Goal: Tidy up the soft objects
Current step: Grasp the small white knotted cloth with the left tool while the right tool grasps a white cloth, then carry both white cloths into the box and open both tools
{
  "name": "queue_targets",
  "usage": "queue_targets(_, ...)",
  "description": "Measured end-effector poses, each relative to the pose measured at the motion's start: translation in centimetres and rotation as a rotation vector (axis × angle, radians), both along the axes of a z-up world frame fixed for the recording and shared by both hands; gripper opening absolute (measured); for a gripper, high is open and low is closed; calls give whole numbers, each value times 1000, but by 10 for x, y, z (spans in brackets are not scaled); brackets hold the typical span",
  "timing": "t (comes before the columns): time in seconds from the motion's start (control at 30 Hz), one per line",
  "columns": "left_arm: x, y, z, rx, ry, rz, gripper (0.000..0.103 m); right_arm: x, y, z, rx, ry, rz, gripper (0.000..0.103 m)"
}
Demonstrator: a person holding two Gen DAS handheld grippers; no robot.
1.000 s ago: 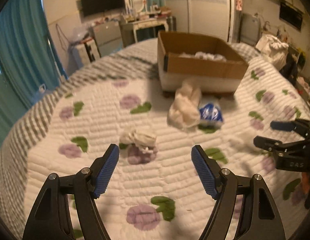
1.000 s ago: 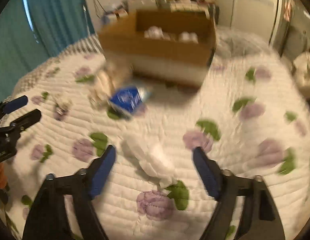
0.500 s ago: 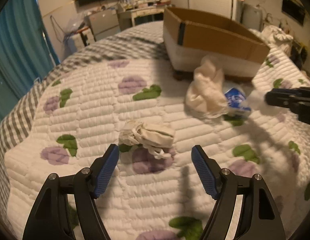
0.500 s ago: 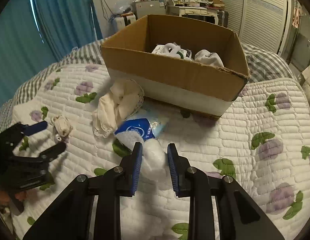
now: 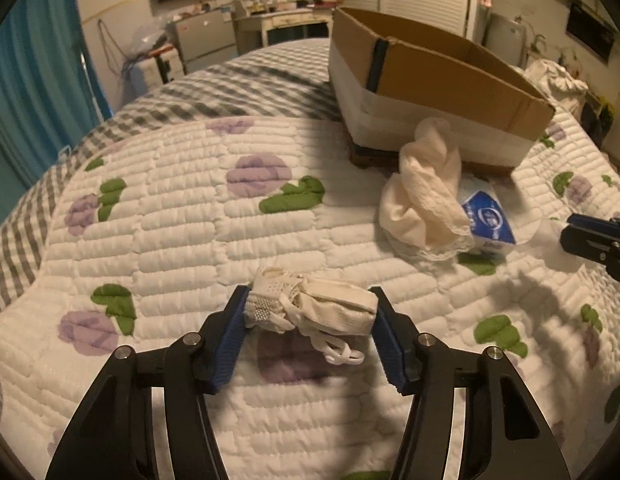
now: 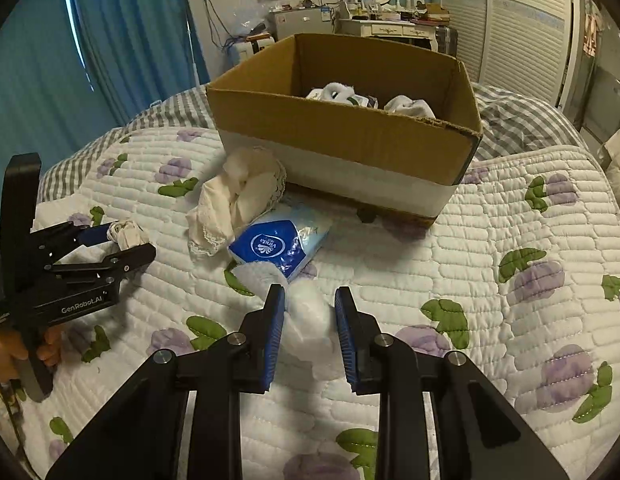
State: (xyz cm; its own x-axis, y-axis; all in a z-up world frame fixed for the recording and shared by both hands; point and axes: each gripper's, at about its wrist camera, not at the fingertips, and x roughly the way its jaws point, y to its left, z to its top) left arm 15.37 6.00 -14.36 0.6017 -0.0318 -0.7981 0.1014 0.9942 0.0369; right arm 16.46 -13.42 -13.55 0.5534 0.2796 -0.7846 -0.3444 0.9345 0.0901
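Note:
My left gripper has its blue pads against both ends of a rolled white sock bundle on the quilt; the bundle also shows in the right wrist view. My right gripper is shut on a white fluffy sock lying on the quilt. A cream lace-edged cloth and a blue tissue pack lie in front of the cardboard box, which holds several white soft items.
The flowered quilt covers the bed, with a grey checked blanket behind. Teal curtains hang at the left. A dresser and white wardrobe doors stand at the back.
My left gripper moved forward and closed its pads around the sock bundle. My right gripper stays shut on the white sock and moved slightly toward the box.

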Motion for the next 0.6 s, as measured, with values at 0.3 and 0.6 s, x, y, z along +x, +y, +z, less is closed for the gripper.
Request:
queue_targets(0.3,-36,-36,50,37,-80,-27,57,-23,-20,39,60,-69,0,26)
queue_targets(0.6,-56,-80,139,39,-261,-17,57,-50,-47,127,90,-235,12,26)
